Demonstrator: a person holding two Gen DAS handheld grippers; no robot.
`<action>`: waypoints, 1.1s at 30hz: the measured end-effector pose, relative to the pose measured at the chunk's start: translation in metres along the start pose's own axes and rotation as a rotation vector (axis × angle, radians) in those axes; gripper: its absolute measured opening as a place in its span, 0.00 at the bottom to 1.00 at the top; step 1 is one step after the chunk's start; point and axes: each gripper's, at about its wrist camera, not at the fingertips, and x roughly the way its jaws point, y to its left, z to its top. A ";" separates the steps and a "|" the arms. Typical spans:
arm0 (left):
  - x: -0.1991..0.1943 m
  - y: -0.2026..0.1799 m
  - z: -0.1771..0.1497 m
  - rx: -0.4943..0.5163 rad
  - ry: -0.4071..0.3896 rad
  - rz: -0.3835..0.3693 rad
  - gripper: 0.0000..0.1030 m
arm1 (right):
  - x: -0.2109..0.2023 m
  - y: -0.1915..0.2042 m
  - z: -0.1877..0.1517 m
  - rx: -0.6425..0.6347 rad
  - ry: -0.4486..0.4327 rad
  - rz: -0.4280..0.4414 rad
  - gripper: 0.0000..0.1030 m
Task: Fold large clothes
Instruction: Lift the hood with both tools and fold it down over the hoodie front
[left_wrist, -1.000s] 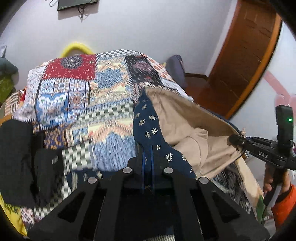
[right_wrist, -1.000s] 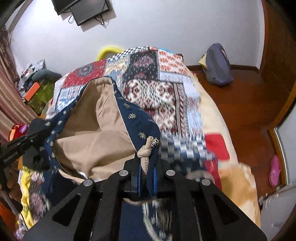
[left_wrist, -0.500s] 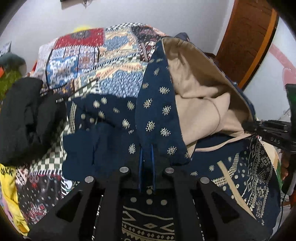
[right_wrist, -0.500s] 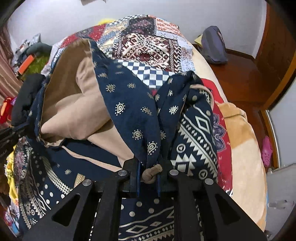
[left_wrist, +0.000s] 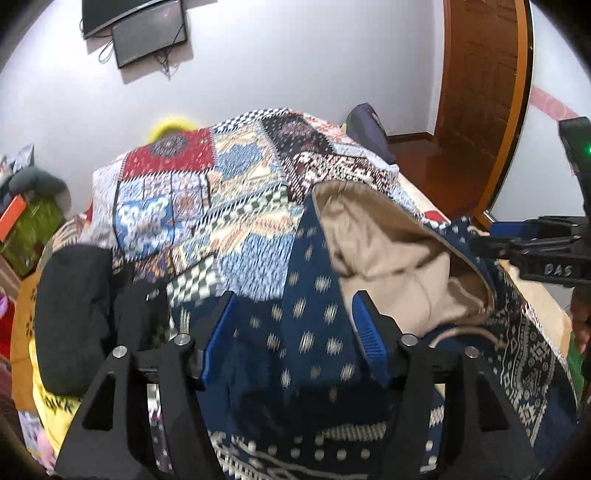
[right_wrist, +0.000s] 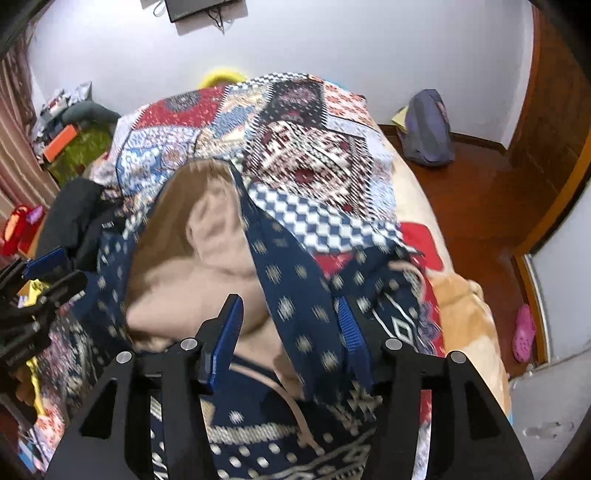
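Left tool (left_wrist: 293, 334) and right tool (right_wrist: 288, 328) both stand with jaws apart, having just been opening, the navy patterned hoodie's (left_wrist: 321, 325) hood edge loose between each pair, while the garment lies on the patchwork bedspread (left_wrist: 236, 206) near the bed's near edge.

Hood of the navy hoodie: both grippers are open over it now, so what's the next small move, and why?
Probably draw both grippers back clear, then press the hood flat. The left gripper and right gripper have just been opening; navy cloth lies between the pads ungripped, and the hood's tan lining still puffs up over the patterned body.
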 end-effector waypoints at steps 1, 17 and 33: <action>0.004 0.000 0.006 0.002 -0.001 -0.001 0.61 | 0.003 0.003 0.005 0.003 0.000 0.005 0.48; 0.114 0.009 0.032 -0.096 0.180 -0.068 0.42 | 0.085 0.006 0.039 0.012 0.085 0.038 0.48; 0.021 0.003 0.029 -0.101 0.086 -0.214 0.11 | 0.005 -0.011 0.028 0.038 -0.017 0.162 0.06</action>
